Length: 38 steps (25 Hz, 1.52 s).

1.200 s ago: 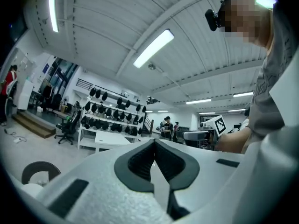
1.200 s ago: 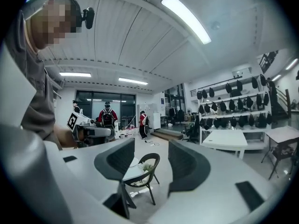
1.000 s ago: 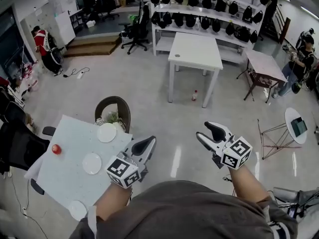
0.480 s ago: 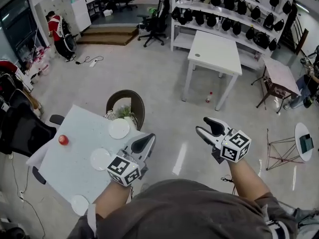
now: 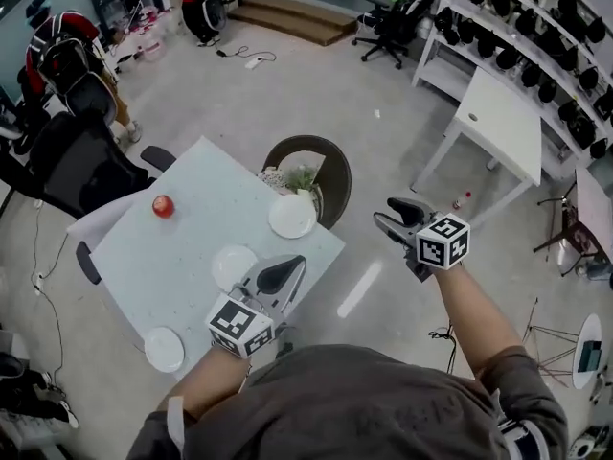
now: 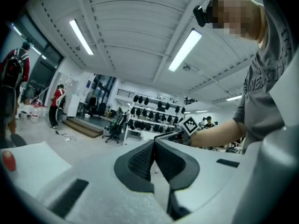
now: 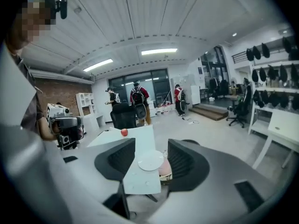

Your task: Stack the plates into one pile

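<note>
Three white plates lie apart on the pale table (image 5: 144, 257): one (image 5: 292, 216) near its far corner, one (image 5: 232, 264) in the middle, one (image 5: 164, 349) near the front edge. My left gripper (image 5: 288, 266) is shut and empty, hovering over the table's right edge beside the middle plate; its jaws (image 6: 154, 146) are pressed together. My right gripper (image 5: 385, 212) is open and empty, off the table to the right of the far plate. The right gripper view frames that plate (image 7: 151, 161) between the spread jaws, still well ahead of my right gripper (image 7: 151, 158).
A red apple (image 5: 163, 206) sits on the table's far left part. A round dark chair (image 5: 330, 166) holding a plant stands behind the far corner. A black office chair (image 5: 81, 161) is at the left, a white table (image 5: 498, 123) at the far right. People stand at the back.
The view has swung so the table sits nearer the middle. Both grippers have moved towards it; the right one is now close to the far plate. Jaws look unchanged.
</note>
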Tool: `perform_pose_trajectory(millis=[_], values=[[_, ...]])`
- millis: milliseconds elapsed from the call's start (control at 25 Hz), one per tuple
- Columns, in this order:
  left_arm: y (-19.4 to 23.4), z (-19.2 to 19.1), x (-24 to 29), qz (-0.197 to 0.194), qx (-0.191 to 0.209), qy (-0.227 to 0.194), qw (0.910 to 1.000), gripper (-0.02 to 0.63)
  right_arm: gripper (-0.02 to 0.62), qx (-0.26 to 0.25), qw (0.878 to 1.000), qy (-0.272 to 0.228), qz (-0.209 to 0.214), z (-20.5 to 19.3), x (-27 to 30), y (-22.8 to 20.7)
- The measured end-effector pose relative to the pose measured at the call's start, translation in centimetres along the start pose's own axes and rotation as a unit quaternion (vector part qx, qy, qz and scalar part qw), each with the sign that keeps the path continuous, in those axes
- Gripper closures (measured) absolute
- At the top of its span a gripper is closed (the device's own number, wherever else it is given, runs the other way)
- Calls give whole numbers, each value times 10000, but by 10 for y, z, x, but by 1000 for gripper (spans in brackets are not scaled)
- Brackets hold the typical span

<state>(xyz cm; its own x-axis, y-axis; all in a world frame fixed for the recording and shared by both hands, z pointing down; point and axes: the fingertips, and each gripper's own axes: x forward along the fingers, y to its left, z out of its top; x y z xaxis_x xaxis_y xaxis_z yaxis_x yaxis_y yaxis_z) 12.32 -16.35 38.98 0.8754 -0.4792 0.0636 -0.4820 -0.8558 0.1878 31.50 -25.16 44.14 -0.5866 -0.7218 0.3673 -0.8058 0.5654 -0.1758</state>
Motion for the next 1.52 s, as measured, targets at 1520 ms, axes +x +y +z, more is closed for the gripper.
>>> perform_pose_trajectory(millis=[1520], values=[[154,-124,-115,1073,-956,367,9889,600,588,2412,9574,1149,1095,-126,302,-26]])
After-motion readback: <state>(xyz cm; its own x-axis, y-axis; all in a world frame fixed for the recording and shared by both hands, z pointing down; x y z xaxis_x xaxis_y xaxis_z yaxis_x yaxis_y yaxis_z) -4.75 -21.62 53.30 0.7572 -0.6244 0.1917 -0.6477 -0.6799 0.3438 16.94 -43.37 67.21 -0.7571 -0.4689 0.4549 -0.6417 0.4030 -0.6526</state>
